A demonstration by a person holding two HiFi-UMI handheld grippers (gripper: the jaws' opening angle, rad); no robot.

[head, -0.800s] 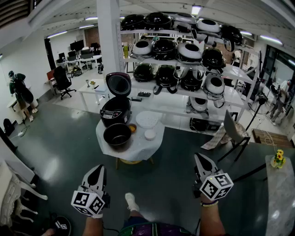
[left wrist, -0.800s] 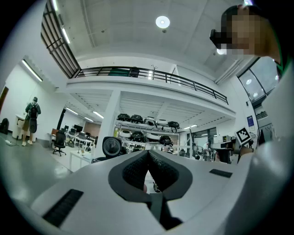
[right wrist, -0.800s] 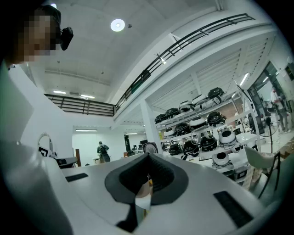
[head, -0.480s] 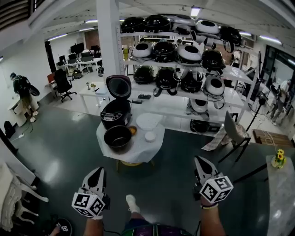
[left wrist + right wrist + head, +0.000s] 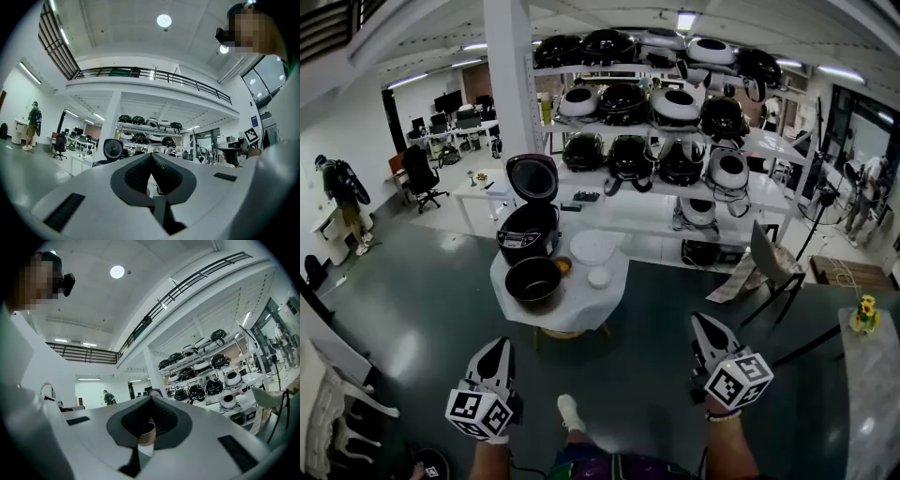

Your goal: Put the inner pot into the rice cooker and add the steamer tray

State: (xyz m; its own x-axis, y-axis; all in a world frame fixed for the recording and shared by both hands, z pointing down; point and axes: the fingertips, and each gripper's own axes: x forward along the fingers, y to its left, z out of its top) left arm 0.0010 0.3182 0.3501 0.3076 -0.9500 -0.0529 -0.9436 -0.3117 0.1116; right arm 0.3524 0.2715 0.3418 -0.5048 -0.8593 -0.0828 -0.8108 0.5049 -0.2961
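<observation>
A small round table (image 5: 581, 307) with a white cloth stands ahead in the head view. On it sits a black rice cooker (image 5: 528, 234) with its lid (image 5: 532, 178) raised. The dark inner pot (image 5: 533, 279) stands in front of the cooker on the cloth. The white steamer tray (image 5: 593, 247) lies to the right of the cooker. My left gripper (image 5: 498, 347) and right gripper (image 5: 704, 324) are held level, well short of the table. Both are shut with nothing between the pads. In the left gripper view the cooker's lid (image 5: 113, 149) shows far off beyond the closed left gripper (image 5: 151, 161).
A small white bowl (image 5: 599, 277) and an orange item (image 5: 563, 266) share the table. Shelves (image 5: 656, 122) behind it hold several rice cookers, beside a white pillar (image 5: 508, 94). A folding chair (image 5: 773, 267) stands right; a person (image 5: 337, 187) is far left. My shoe (image 5: 569, 411) shows below.
The table and shelves have drifted slightly left in the head view. Both grippers keep their places and stay shut.
</observation>
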